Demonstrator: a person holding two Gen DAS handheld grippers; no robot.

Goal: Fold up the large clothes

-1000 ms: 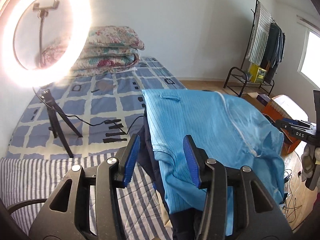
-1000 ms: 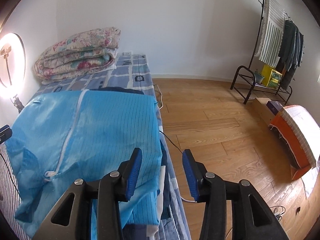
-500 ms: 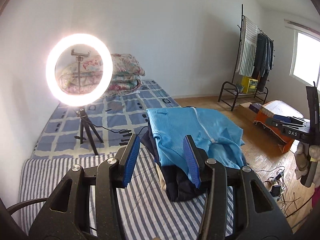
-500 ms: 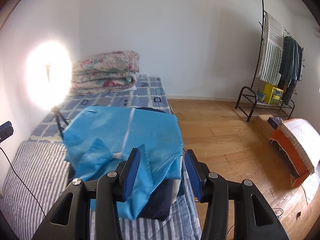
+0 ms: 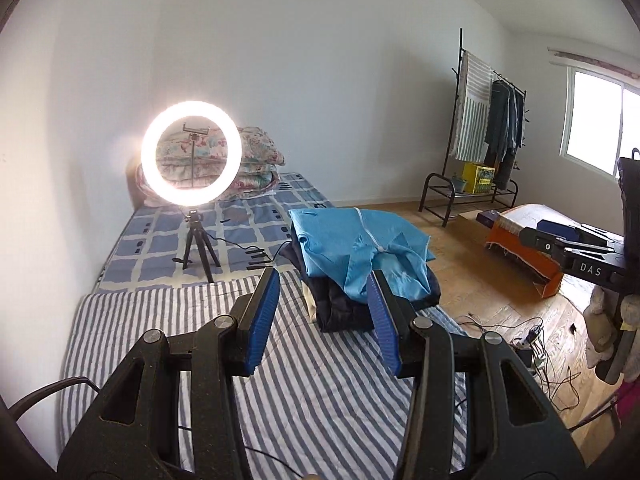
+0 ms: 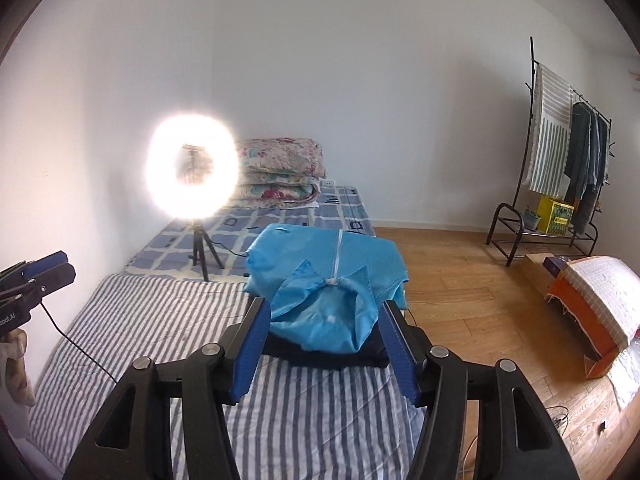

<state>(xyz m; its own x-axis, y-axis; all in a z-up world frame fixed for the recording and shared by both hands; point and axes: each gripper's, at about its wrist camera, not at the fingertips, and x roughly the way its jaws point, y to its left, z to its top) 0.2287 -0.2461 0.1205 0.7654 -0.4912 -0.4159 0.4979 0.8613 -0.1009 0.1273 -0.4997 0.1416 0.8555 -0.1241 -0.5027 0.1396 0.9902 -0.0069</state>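
bed [image 5: 280, 380] | one folded blue garment [image 6: 332, 280] (atop dark pile [image 6: 328, 354]) | two grippers, empty

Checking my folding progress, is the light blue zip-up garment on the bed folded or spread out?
Folded. The light blue zip-up garment sits as a compact bundle on top of a dark folded garment, on the striped bed sheet.

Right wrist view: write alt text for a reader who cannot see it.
A folded light blue garment tops a stack of dark clothes on a striped bed, seen between the right gripper's opening, empty jaws. A lit ring light stands behind on a tripod; the left gripper shows at the left edge.
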